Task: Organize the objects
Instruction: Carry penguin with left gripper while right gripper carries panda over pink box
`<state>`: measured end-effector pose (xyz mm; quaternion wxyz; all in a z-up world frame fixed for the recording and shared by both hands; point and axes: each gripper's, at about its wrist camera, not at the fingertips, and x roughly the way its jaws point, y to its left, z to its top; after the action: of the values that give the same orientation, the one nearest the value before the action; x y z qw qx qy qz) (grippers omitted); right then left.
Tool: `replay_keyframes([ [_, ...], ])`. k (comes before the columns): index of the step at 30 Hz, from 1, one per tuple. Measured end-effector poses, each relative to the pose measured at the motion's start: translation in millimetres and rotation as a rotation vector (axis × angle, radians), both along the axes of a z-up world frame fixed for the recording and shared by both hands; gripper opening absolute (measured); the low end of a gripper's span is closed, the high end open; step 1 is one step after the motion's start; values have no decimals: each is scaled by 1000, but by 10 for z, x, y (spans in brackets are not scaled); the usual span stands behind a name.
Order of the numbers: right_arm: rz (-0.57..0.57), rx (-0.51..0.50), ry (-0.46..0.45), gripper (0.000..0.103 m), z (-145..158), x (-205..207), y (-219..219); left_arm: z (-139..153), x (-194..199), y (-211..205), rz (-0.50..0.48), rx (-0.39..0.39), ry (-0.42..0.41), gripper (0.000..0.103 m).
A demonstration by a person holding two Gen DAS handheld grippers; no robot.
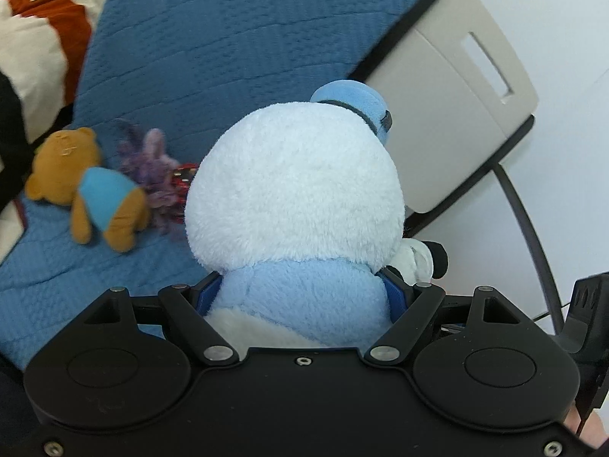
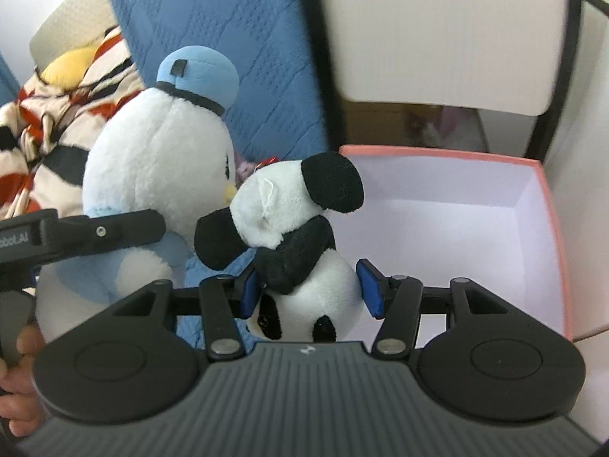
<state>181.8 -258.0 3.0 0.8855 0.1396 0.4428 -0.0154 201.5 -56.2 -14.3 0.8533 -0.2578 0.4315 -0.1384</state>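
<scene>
My left gripper [image 1: 304, 289] is shut on a white plush duck [image 1: 293, 182] with a light blue cap and collar, holding it by the neck; the duck also shows in the right wrist view [image 2: 156, 167]. My right gripper [image 2: 310, 289] holds a black-and-white plush panda [image 2: 300, 243] between its blue pads [image 2: 371, 291], beside the duck and at the left rim of an open pink box [image 2: 548, 221] with a white inside. The panda's ear shows in the left wrist view [image 1: 437, 259].
A brown plush bear [image 1: 83, 186] with a blue bib and a purple fuzzy toy [image 1: 152, 171] lie on the blue quilted cushion [image 1: 228, 45]. A striped blanket [image 2: 57, 122] lies left. A beige chair [image 1: 456, 87] with a black frame stands behind the box.
</scene>
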Motion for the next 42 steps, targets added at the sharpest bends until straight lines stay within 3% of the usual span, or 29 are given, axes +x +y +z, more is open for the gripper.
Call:
replay_keyframes([
  [7, -74, -7, -36, 56, -56, -200, -394, -68, 155, -425, -27, -35, 7, 79],
  [17, -151, 41, -25, 56, -518, -543, -771, -270, 169, -1037, -71, 15, 24, 79],
  [29, -184, 16, -14, 56, -944, -606, -1149, -765, 373, -1432, -71, 55, 121, 79],
  [42, -178, 46, -16, 56, -1299, -574, -1360, -996, 443, -1777, -92, 101, 139, 79],
])
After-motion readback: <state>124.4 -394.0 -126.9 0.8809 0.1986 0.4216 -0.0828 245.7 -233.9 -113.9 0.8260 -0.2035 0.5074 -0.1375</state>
